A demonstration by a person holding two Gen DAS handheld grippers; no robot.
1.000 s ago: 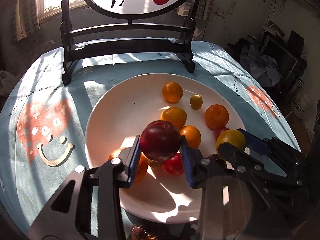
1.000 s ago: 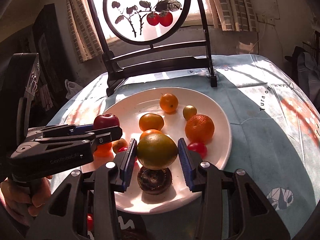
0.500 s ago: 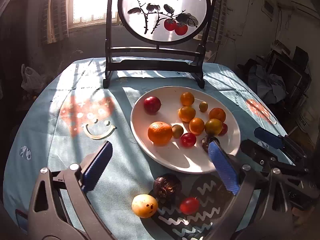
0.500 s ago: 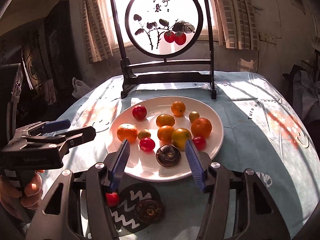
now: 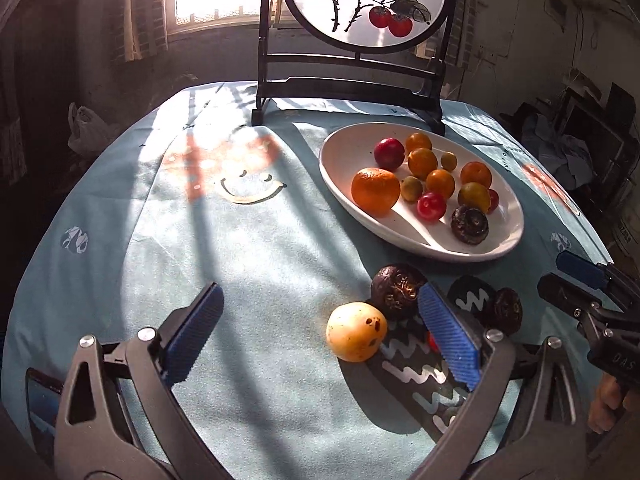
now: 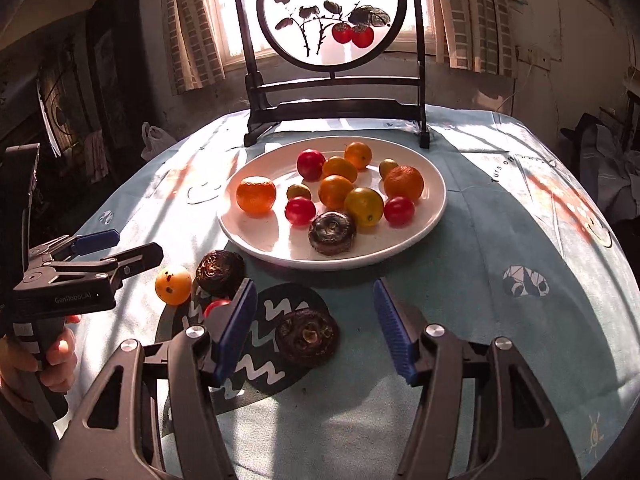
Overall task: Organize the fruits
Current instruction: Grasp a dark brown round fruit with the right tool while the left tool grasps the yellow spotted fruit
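Twelve fruits on plate

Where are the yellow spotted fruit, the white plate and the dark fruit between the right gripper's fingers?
yellow spotted fruit point(image 5: 357, 331): left wrist view, middle of its skin.
white plate point(image 6: 256, 236): right wrist view, bare near-left rim.
dark wrinkled fruit point(image 6: 307, 337): right wrist view, its top.

L/R wrist cams, low, facing window, share plate

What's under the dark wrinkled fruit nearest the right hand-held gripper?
The dark wrinkled fruit lies on a round black patch with white zigzags printed on the blue tablecloth. The part of the patch directly beneath the fruit is covered.
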